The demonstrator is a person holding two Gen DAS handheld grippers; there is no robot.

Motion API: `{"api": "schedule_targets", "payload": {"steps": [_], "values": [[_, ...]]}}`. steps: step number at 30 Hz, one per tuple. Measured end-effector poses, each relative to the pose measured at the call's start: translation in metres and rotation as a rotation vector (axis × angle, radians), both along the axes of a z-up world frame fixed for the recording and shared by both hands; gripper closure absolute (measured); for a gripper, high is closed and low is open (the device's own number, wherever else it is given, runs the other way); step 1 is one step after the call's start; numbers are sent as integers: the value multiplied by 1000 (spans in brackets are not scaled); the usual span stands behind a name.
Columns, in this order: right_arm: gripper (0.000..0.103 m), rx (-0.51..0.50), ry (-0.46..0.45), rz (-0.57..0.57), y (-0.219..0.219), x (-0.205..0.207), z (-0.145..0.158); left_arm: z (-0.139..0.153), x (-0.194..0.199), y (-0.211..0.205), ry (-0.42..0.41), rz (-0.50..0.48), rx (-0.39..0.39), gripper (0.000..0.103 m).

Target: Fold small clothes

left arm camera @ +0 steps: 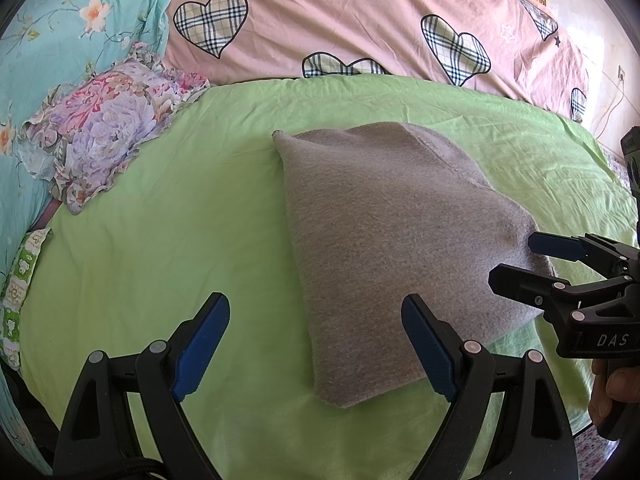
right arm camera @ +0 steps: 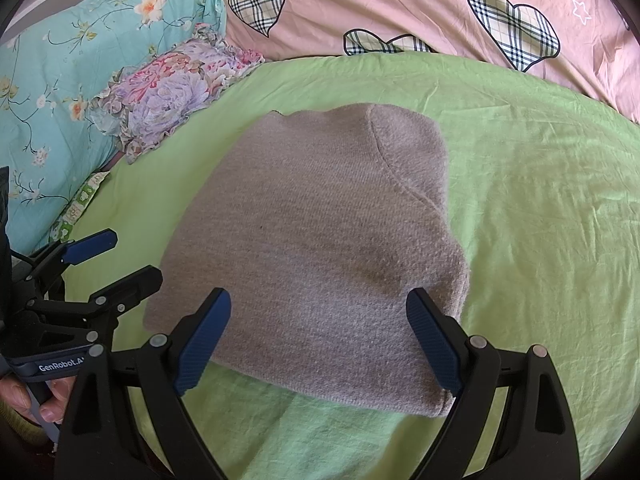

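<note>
A grey knitted garment (left arm camera: 384, 240) lies folded into a compact block on the green sheet (left arm camera: 180, 220); the right wrist view shows it (right arm camera: 312, 248) from closer. My left gripper (left arm camera: 316, 344) stands open over the garment's near left corner, nothing pinched between its blue pads. My right gripper (right arm camera: 320, 340) is open too, its fingers hovering above the garment's near edge. In the left wrist view the right gripper (left arm camera: 516, 264) shows side-on at the garment's right edge. In the right wrist view the left gripper (right arm camera: 120, 256) shows at the garment's left side.
A pink quilt with plaid hearts (left arm camera: 360, 20) runs along the back. A teal floral pillow (left arm camera: 60, 40) and a purple floral frilled pillow (left arm camera: 104, 128) lie at the left. A small patterned packet (left arm camera: 20, 280) sits at the left edge. A person's fingers (right arm camera: 36, 404) hold the left gripper's handle.
</note>
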State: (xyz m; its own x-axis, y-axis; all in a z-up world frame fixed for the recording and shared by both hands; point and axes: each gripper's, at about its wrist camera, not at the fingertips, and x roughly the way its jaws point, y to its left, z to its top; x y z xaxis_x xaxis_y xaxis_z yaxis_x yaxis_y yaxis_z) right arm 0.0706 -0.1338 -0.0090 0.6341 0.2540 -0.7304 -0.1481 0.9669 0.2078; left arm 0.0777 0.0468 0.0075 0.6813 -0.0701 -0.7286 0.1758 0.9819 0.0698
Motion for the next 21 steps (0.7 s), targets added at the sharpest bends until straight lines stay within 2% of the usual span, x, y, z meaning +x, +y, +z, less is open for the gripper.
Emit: {"api": "schedule_targets", "payload": {"steps": [21], "values": [[13, 1, 1, -1, 1, -1, 1, 2, 0, -2, -1, -6, 1, 15]]}}
